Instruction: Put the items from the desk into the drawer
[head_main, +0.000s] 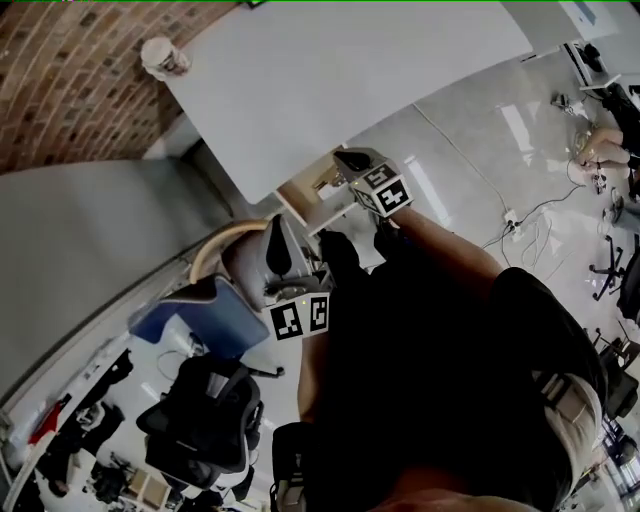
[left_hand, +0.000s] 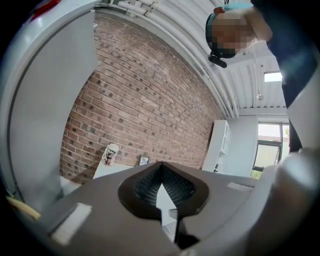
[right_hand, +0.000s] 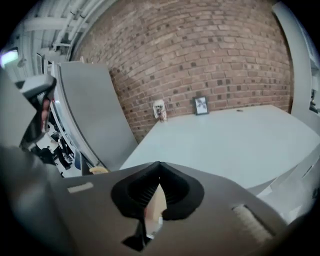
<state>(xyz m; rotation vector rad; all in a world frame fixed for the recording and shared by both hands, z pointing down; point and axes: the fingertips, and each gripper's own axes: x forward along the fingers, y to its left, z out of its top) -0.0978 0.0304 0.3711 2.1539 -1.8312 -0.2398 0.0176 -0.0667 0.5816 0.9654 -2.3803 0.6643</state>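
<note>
A white desk (head_main: 330, 80) stands against a brick wall. On its far corner are a printed cup (head_main: 164, 57) (left_hand: 110, 154) (right_hand: 159, 110) and a small picture frame (left_hand: 144, 160) (right_hand: 201, 105). Under the desk's near edge shows the wood-coloured inside of a drawer unit (head_main: 308, 192). My right gripper (head_main: 352, 160) (right_hand: 159, 167) is raised at the desk's near edge, shut, with nothing between its jaws. My left gripper (head_main: 262, 262) (left_hand: 161, 169) sits lower and left, pointing level at the wall, its jaws closed together and empty.
A grey partition (head_main: 90, 240) (right_hand: 90, 115) stands left of the desk. A blue seat (head_main: 200, 312) and a black office chair (head_main: 205, 420) are on the floor at the left. Cables (head_main: 520, 225) run over the floor at right. A white cabinet (left_hand: 217, 145) stands by the wall.
</note>
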